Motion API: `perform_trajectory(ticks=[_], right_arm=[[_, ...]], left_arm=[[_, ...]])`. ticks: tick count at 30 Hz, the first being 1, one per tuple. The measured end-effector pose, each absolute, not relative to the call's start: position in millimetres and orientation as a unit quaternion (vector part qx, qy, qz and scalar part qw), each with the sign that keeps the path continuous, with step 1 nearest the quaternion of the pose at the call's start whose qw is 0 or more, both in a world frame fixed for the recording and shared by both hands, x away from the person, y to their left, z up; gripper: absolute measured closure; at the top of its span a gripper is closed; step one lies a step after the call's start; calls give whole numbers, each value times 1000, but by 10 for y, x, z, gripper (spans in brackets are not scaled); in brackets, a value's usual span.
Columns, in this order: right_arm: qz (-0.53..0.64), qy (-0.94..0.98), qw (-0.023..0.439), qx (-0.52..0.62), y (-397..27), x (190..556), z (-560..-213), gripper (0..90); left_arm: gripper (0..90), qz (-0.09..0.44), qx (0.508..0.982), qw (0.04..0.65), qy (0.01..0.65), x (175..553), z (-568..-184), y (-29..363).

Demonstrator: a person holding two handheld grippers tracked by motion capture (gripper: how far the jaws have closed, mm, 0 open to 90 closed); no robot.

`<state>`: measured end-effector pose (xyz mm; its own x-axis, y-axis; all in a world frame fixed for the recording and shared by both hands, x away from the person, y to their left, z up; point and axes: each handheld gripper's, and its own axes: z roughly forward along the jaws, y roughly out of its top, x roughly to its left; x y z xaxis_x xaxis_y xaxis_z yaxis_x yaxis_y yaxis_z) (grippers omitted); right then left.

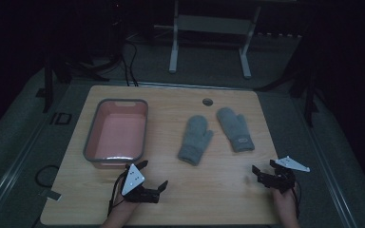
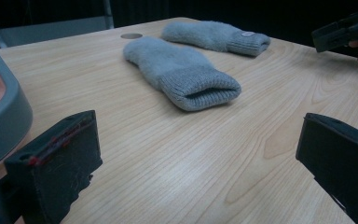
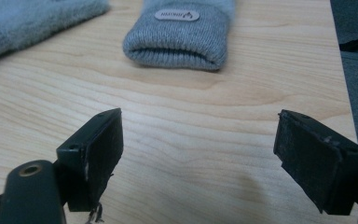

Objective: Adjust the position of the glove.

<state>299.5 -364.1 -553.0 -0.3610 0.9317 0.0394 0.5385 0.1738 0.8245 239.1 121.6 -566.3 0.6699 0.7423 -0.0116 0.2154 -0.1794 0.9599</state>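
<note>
Two grey knitted mittens lie on the wooden table. The left mitten [image 1: 195,139] [image 2: 177,70] points its cuff toward me. The right mitten [image 1: 235,128] [image 3: 177,42] carries a small label on its cuff. My left gripper [image 1: 153,175] [image 2: 198,154] hovers near the table's front edge, beside the bin's near corner, open, with nothing between its jaws. My right gripper [image 1: 263,166] [image 3: 200,140] is at the front right, a little short of the labelled mitten's cuff, also open with nothing in it. The right gripper [image 2: 345,30] also appears far off in the left gripper view.
A grey-rimmed bin [image 1: 88,142] [image 2: 4,107] with a pink inside stands on the left half of the table. A round cable hole [image 1: 207,101] sits near the far edge. Bare wood lies between the grippers and the mittens. Beyond the table stand a white frame and dark floor.
</note>
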Motion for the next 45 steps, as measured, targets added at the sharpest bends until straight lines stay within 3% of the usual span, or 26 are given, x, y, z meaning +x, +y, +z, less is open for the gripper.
perform_trajectory(ticks=[7,17,24,35,45], right_arm=[[408,713,261,507,-3680,2974,-5534,156],[420,729,229,489,-3582,3053,-5440,151],[405,748,255,459,-3416,3244,-5281,135],[438,772,224,403,-3007,3587,-4984,139],[442,811,157,348,-2493,3896,-4903,142]], left_arm=[[1,240,733,548,325,2389,-5664,1207],[1,240,733,547,327,2388,-5658,1213],[1,239,733,547,327,2383,-5656,1217],[1,236,734,547,326,2380,-5653,1215],[1,234,735,548,322,2376,-5649,1214]])
